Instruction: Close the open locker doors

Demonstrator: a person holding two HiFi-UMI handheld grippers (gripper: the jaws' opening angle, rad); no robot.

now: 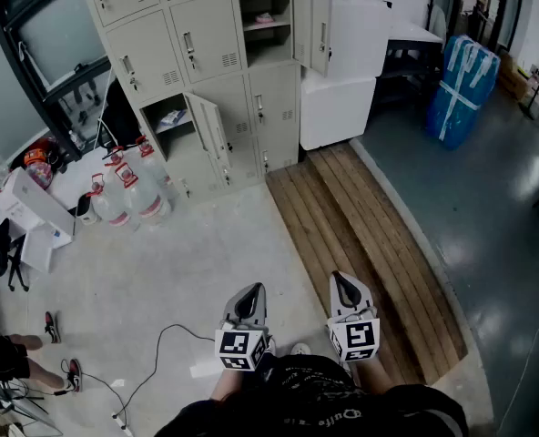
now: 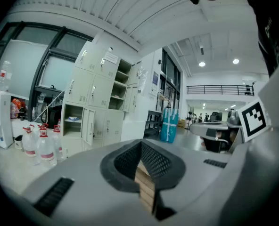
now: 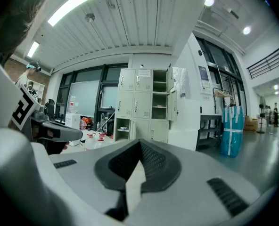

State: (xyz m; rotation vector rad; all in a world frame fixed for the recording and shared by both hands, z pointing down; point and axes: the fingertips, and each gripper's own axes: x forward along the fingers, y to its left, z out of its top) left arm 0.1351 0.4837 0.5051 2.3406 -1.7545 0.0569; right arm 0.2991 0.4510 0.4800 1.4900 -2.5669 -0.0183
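Observation:
A bank of beige lockers (image 1: 206,53) stands far ahead of me at the top of the head view. One low door (image 1: 209,127) hangs open beside its compartment (image 1: 167,119), which holds something flat. Higher up, a door (image 1: 317,30) stands open next to shelved compartments (image 1: 263,21). Both openings also show in the left gripper view (image 2: 73,121) and the right gripper view (image 3: 159,93). My left gripper (image 1: 252,291) and right gripper (image 1: 344,280) are held side by side near my body, pointing toward the lockers. Both are shut and empty.
Several water bottles (image 1: 124,194) and a white box (image 1: 33,212) sit on the floor left of the lockers. A white cabinet (image 1: 338,107) and a blue wrapped bundle (image 1: 461,85) stand to the right. Wooden planks (image 1: 361,235) run ahead; a cable (image 1: 151,362) lies at the left.

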